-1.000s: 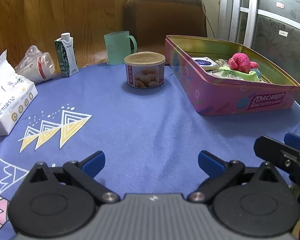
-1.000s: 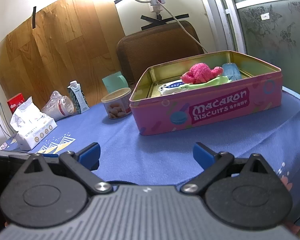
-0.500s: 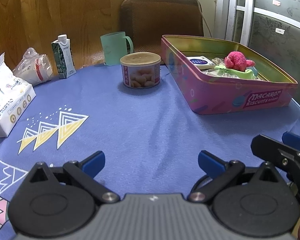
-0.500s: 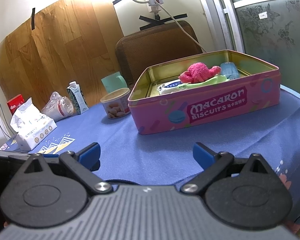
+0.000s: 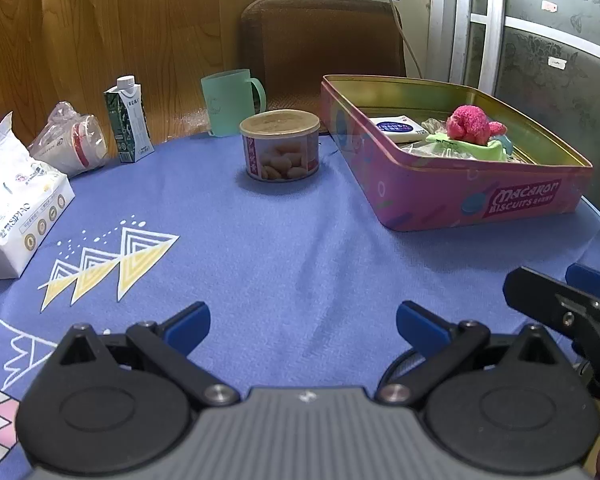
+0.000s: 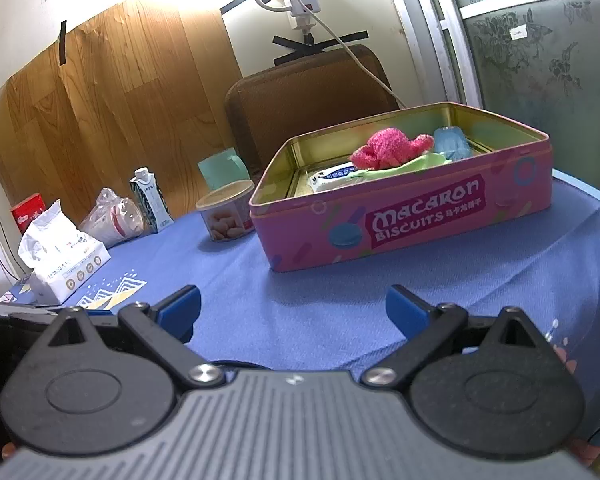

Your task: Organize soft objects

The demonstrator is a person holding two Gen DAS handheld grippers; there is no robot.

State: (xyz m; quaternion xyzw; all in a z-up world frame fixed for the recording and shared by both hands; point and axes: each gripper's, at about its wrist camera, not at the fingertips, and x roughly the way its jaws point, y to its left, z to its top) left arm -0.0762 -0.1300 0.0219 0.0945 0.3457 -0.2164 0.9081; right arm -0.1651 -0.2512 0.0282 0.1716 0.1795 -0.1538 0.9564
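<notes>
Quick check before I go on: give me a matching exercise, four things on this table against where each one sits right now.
Things:
1. pink plush toy
2. milk carton
3. round snack can
4. tissue pack

Places:
A. at the table's far left edge
B. inside the macaron tin
C. on the cloth just left of the tin
D. between the bagged cups and the green mug

Pairs: 1-B, 2-D, 3-C, 4-A

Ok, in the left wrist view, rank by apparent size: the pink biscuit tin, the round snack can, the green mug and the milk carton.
1. pink biscuit tin, clearly largest.
2. round snack can.
3. green mug and milk carton look about alike; both stand farther back than the can, so their order is unsure.
</notes>
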